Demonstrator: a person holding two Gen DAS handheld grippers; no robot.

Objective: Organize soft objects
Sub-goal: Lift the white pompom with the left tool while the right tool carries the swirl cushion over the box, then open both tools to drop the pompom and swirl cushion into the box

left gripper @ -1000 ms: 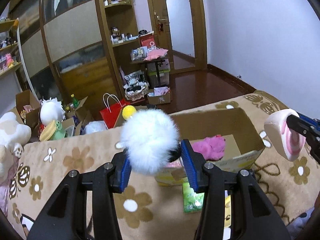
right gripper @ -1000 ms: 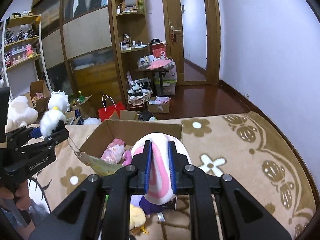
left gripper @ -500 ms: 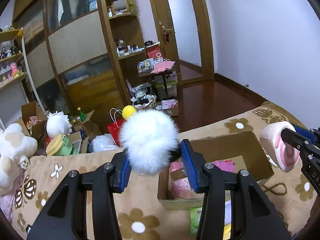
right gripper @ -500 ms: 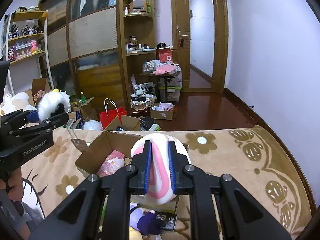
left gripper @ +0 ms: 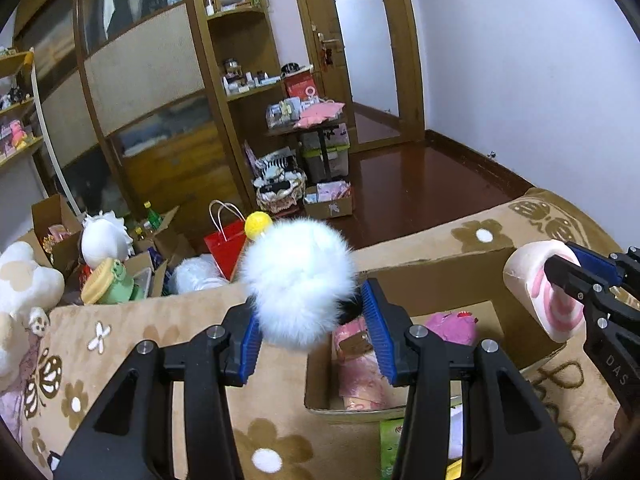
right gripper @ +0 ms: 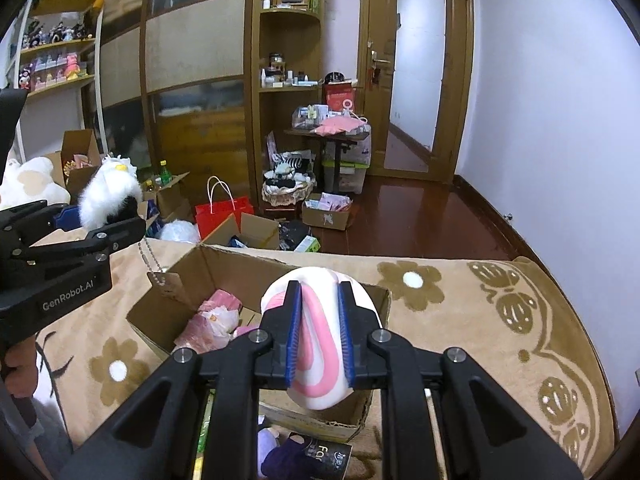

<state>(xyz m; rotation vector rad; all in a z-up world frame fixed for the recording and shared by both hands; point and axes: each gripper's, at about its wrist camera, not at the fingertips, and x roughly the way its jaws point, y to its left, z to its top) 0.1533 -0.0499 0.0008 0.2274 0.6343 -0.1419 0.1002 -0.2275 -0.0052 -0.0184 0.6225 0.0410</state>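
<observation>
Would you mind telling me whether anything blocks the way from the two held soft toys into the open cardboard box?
Nothing visible does. The cardboard box is open-topped, and the fluffy white toy and pink swirl cushion hang at its mouth. Pink soft items only cover part of its floor.

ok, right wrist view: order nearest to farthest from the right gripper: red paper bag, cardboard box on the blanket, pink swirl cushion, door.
1. pink swirl cushion, clamped between the right gripper's fingers
2. cardboard box, directly under and ahead
3. red paper bag, on the floor, upper left
4. door, far back, right
</observation>
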